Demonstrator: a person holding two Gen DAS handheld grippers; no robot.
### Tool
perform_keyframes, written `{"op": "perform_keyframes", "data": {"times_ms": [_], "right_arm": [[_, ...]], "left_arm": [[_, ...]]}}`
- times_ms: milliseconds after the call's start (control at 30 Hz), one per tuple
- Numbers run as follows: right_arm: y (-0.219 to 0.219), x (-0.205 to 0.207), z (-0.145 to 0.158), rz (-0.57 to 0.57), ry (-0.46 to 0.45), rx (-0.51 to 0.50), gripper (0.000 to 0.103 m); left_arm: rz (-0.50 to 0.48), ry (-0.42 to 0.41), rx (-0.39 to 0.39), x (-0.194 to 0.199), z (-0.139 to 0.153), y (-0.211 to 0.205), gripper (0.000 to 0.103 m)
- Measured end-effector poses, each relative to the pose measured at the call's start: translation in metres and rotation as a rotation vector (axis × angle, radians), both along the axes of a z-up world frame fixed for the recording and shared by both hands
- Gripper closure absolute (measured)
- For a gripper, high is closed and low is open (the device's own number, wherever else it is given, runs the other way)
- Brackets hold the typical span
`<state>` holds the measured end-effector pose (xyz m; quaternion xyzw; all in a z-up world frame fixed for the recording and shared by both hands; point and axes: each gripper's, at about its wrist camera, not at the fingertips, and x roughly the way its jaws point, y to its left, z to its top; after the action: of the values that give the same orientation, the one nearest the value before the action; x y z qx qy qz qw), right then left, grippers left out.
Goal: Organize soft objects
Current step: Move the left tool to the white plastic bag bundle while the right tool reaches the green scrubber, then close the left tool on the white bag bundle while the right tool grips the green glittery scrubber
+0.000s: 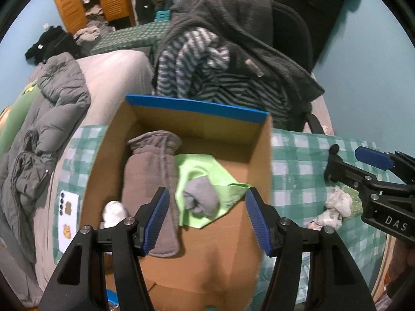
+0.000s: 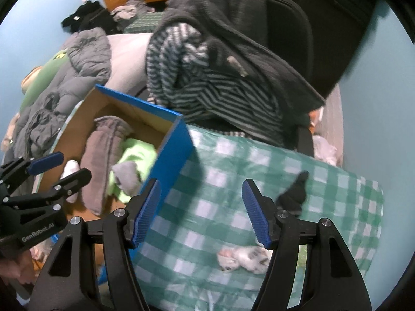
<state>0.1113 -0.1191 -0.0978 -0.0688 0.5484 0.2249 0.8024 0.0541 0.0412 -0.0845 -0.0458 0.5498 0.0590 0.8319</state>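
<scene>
An open cardboard box (image 1: 256, 160) with a blue rim stands on a green checked cloth (image 2: 233, 160). Inside it lie a grey-brown garment (image 1: 147, 176), a light green cloth (image 1: 197, 171), a rolled grey sock (image 1: 205, 197) and a white sock (image 1: 114, 211). My left gripper (image 1: 207, 191) hovers open over the box with nothing between its fingers. To the right of the box, my right gripper (image 2: 201, 184) is open above the cloth and holds nothing. A white patterned sock (image 2: 243, 258) lies under its right finger, and a black sock (image 2: 293, 191) lies just beyond.
A chair (image 1: 290, 31) behind the box is piled with a striped top (image 1: 197, 59) and dark garments. A grey puffer jacket (image 1: 46, 129) lies on the bed at left, with a phone (image 1: 68, 217) near the box. Orange wardrobe doors (image 1: 70, 0) stand at the back.
</scene>
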Motion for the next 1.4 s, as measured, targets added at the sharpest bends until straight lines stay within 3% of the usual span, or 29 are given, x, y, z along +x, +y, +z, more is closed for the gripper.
{"op": "perform_keyframes", "data": {"times_ms": [500, 833, 1133, 1400], "right_arm": [[-0.095, -0.001, -0.01, -0.167, 0.025, -0.03, 0.037], [-0.155, -0.004, -0.026, -0.253, 0.056, -0.069, 0.037], [-0.19, -0.006, -0.062, -0.287, 0.126, -0.102, 0.037], [-0.206, -0.006, -0.104, -0.29, 0.216, -0.105, 0.036]], "left_arm": [[-0.166, 0.028, -0.006, 0.019, -0.008, -0.081, 0.04], [-0.279, 0.108, -0.002, 0.025, -0.04, -0.134, 0.038], [-0.347, 0.162, -0.034, 0.027, -0.066, -0.166, 0.033], [-0.388, 0.212, -0.12, 0.027, -0.085, -0.192, 0.029]]}}
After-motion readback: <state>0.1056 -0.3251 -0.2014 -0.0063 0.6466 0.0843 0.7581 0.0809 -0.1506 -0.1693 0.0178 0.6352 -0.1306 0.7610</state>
